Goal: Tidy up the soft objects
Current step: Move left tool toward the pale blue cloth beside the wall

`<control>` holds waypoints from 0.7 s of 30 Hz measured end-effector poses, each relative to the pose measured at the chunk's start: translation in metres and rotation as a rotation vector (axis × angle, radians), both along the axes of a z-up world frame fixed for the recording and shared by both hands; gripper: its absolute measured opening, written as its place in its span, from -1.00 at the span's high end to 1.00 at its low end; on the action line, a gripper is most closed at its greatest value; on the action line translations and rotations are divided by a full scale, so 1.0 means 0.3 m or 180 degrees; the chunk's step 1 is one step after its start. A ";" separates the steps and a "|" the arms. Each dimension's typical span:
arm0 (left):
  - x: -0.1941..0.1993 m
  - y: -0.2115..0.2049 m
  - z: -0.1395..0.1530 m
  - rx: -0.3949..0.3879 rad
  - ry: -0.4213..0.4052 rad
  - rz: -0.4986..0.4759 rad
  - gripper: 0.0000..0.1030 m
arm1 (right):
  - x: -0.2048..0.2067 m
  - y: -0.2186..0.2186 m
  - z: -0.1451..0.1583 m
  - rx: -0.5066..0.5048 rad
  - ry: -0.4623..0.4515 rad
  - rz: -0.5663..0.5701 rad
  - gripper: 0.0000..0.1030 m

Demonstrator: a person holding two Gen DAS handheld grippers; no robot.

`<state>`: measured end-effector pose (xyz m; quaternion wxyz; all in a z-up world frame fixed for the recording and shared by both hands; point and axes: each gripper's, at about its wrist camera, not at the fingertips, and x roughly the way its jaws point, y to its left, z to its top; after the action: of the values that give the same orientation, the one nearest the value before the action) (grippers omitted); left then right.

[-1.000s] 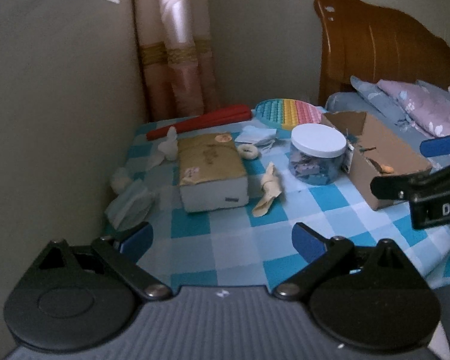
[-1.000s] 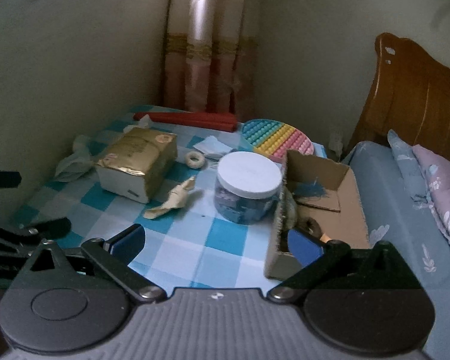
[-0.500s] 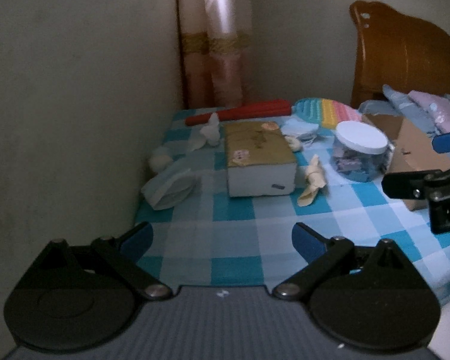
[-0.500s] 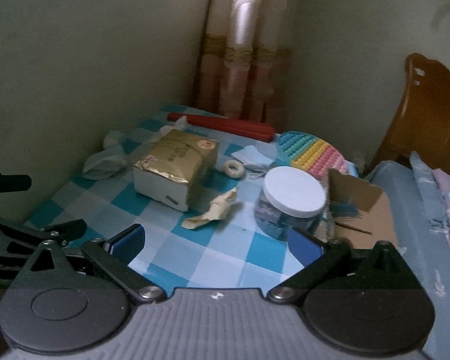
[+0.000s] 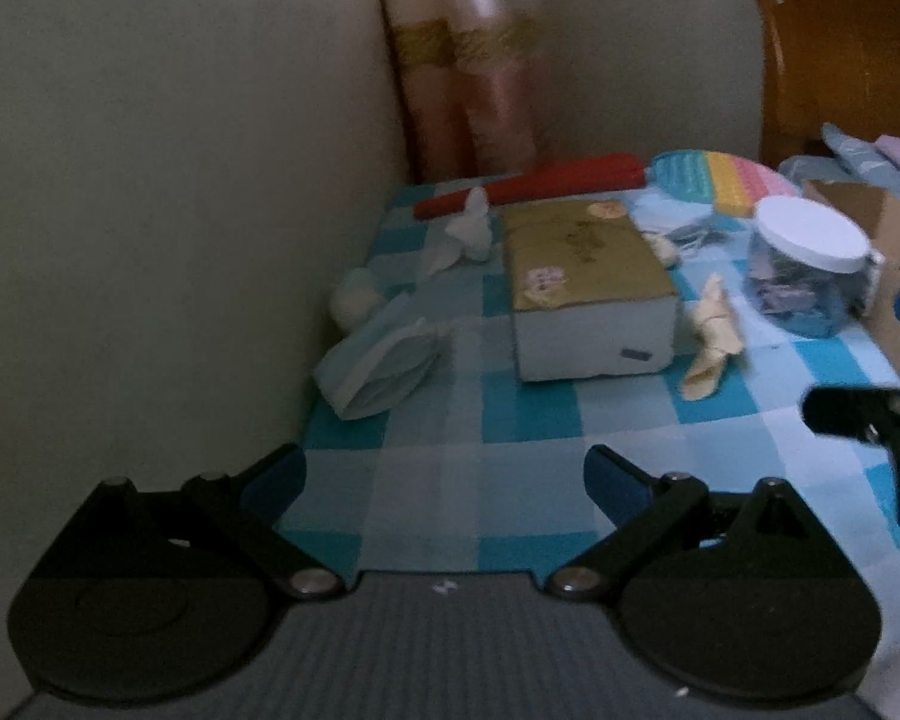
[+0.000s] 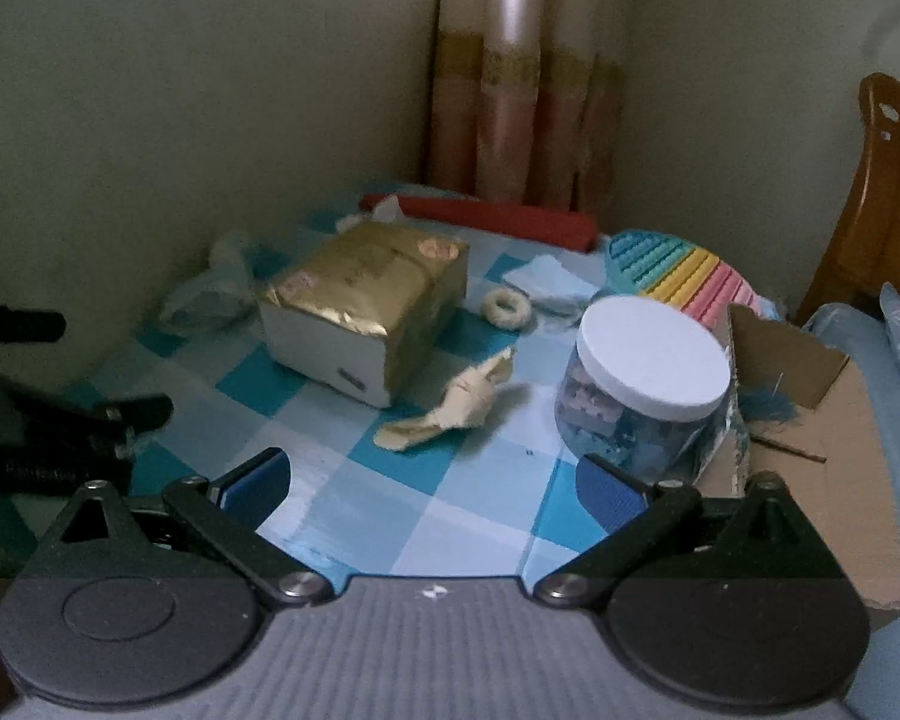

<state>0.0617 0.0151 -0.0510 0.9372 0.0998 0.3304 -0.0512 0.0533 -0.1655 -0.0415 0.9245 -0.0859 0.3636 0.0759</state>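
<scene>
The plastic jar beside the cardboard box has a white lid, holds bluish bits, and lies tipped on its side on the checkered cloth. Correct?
Not quite. The plastic jar stands upright, its white lid facing up, as the right wrist view shows. It does sit beside the cardboard box on the checkered cloth and holds bluish bits.

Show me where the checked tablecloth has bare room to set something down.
Bare: the near strip between both open grippers, left gripper and right gripper, and the tissue pack. Crowded: around the jar, cardboard box and rainbow pop-it.
</scene>
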 end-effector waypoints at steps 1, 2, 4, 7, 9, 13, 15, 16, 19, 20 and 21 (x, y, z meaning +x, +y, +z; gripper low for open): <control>0.015 0.002 -0.008 0.0001 0.0023 0.0035 -0.92 | 0.009 -0.006 -0.014 0.0021 0.0039 -0.0010 -1.00; 0.029 0.003 -0.017 0.0017 0.0035 0.0064 -0.92 | 0.017 -0.012 -0.024 0.0048 0.0070 -0.0019 -1.00; 0.055 0.003 -0.034 0.0073 0.0038 0.0074 -0.91 | 0.035 -0.026 -0.048 0.0114 0.0138 -0.0029 -1.00; 0.094 0.002 -0.055 0.0092 0.0034 0.0127 -0.91 | 0.057 -0.034 -0.077 0.0149 0.0207 -0.0039 -1.00; 0.116 0.002 -0.062 0.0089 -0.0005 0.0165 -0.89 | 0.070 -0.038 -0.092 0.0149 0.0242 -0.0040 -1.00; 0.163 0.001 -0.066 0.0112 -0.0098 0.0207 -0.88 | 0.101 -0.044 -0.119 0.0171 0.0312 -0.0039 -1.00; 0.189 -0.001 -0.067 0.0145 -0.0146 0.0201 -0.86 | 0.118 -0.048 -0.133 0.0188 0.0343 -0.0053 -1.00; 0.202 -0.004 -0.070 0.0171 -0.0169 0.0210 -0.85 | 0.126 -0.049 -0.139 0.0192 0.0357 -0.0055 -1.00; 0.233 -0.007 -0.082 0.0195 -0.0185 0.0202 -0.81 | 0.144 -0.051 -0.154 0.0219 0.0387 -0.0054 -1.00; 0.242 -0.007 -0.089 0.0191 -0.0181 0.0199 -0.81 | 0.151 -0.050 -0.159 0.0218 0.0395 -0.0055 -1.00; 0.251 -0.007 -0.096 0.0194 -0.0164 0.0194 -0.81 | 0.158 -0.051 -0.163 0.0216 0.0401 -0.0060 -1.00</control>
<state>0.1368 0.0130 -0.0799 0.9430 0.1195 0.3105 -0.0099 0.1007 -0.1807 -0.0905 0.9028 -0.0461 0.4191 0.0847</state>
